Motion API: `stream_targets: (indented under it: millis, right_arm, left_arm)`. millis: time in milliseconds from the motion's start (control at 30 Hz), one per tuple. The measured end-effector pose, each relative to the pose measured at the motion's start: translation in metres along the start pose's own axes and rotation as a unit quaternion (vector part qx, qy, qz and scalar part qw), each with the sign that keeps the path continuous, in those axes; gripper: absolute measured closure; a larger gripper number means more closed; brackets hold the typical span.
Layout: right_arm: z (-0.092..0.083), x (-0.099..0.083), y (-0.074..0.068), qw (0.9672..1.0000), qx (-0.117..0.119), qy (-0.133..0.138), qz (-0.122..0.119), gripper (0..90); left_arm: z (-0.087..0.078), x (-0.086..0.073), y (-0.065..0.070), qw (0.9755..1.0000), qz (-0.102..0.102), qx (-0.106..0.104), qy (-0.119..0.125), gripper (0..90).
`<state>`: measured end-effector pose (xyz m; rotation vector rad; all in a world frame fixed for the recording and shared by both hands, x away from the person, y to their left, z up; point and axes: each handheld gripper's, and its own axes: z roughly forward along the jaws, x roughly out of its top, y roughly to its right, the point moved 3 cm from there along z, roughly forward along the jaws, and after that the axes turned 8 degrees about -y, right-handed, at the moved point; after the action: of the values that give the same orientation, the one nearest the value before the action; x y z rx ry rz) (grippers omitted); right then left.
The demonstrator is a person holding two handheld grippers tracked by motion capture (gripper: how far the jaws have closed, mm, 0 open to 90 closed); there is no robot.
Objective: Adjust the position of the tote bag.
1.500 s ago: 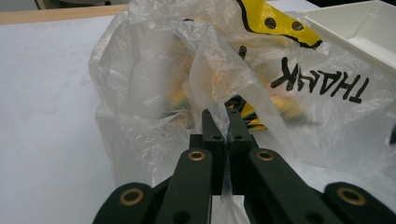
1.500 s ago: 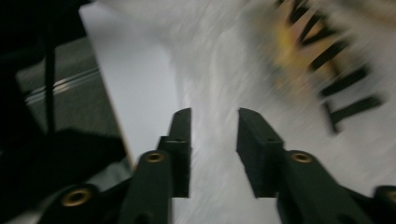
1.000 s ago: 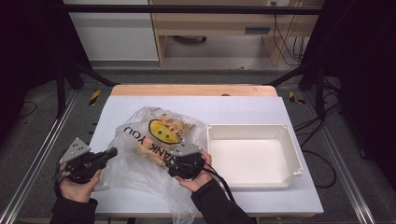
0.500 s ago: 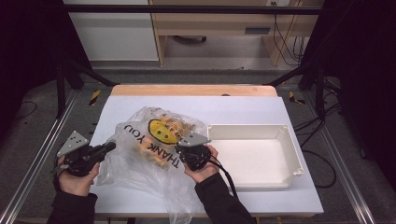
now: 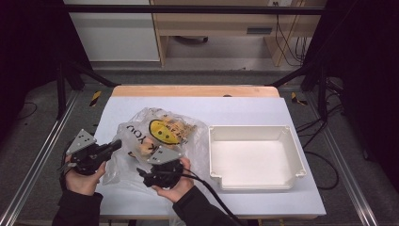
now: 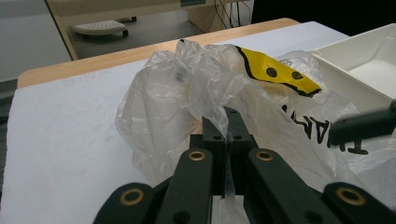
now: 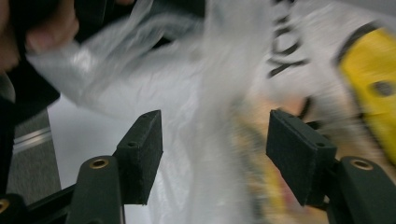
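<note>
A clear plastic bag [image 5: 162, 134] with a yellow smiley face and black lettering lies on the white table, with tan lumps inside. My left gripper [image 5: 114, 144] holds the bag's left edge; in the left gripper view its jaws are shut on a fold of the bag [image 6: 187, 88] at the left gripper's tips [image 6: 227, 127]. My right gripper [image 5: 142, 175] sits at the bag's near edge, pointing left. In the right gripper view the right gripper [image 7: 215, 135] stands open, with blurred film of the bag [image 7: 224, 84] hanging between its pads [image 7: 142, 149].
A white rectangular tray [image 5: 256, 162] sits empty to the right of the bag, and its corner [image 6: 355, 56] appears in the left gripper view. The table's wooden far edge [image 5: 193, 90] runs behind. Metal frame rails flank the table.
The right gripper has drawn back from the bag's right side toward the near edge and turned to point left. The left gripper has stayed almost in place on the bag.
</note>
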<state>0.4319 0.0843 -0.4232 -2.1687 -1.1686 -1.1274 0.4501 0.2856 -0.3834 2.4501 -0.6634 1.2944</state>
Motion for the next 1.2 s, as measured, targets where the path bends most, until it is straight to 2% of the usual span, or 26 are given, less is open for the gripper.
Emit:
stream_targets:
  millis: [100,133,233,267,400,500,667,867,1000,1033,1100,1167,1200]
  right_arm:
    - [0.014,-0.007,-0.006,0.9992,-0.028,-0.026,-0.011,52.5]
    - [0.018,-0.011,-0.005,0.9987,-0.029,-0.04,-0.01,63.9]
    - [0.02,-0.016,0.002,0.9974,-0.041,-0.059,-0.004,88.5]
    - [0.019,-0.015,0.006,0.9972,-0.045,-0.06,-0.001,90.0]
    - [0.01,-0.01,0.028,0.9958,-0.069,-0.055,0.023,90.0]
    - [0.001,-0.004,0.048,0.9944,-0.09,-0.034,0.043,90.0]
    - [-0.01,0.011,0.073,0.9897,-0.126,-0.009,0.067,90.0]
    - [0.0,0.015,0.097,0.9812,-0.172,-0.028,0.082,90.0]
    - [0.015,0.01,0.11,0.9759,-0.187,-0.047,0.103,90.0]
    - [0.019,0.008,0.112,0.9747,-0.191,-0.052,0.104,90.0]
    - [0.026,0.004,0.116,0.973,-0.195,-0.063,0.106,90.0]
    - [0.03,0.002,0.118,0.9718,-0.198,-0.072,0.106,90.0]
    - [0.031,0.001,0.118,0.9715,-0.198,-0.073,0.108,90.0]
  left_arm:
    - [-0.002,-0.001,-0.002,1.0,-0.003,0.001,0.004,89.8]
    - [-0.003,-0.001,-0.003,1.0,-0.005,0.002,0.005,89.8]
    - [-0.004,-0.001,-0.006,0.9999,-0.009,0.004,0.006,89.8]
    - [-0.003,-0.001,-0.007,0.9999,-0.01,0.005,0.004,89.8]
    - [0.001,-0.001,-0.009,0.9999,-0.01,0.008,-0.003,89.8]
    - [0.006,-0.001,-0.009,0.9999,-0.004,0.007,-0.013,89.7]
    - [0.027,0.004,-0.007,0.9991,0.01,0.018,-0.038,89.4]
    - [0.062,0.004,-0.014,0.9967,0.016,0.027,-0.075,86.7]
    - [0.08,-0.001,-0.015,0.9942,0.02,0.032,-0.101,85.5]
    - [0.083,-0.003,-0.015,0.9931,0.027,0.037,-0.108,85.1]
    - [0.084,-0.005,-0.016,0.9925,0.032,0.042,-0.11,81.4]
    - [0.082,-0.007,-0.018,0.9929,0.029,0.04,-0.109,75.2]
    - [0.08,-0.007,-0.018,0.9938,0.026,0.036,-0.102,71.5]
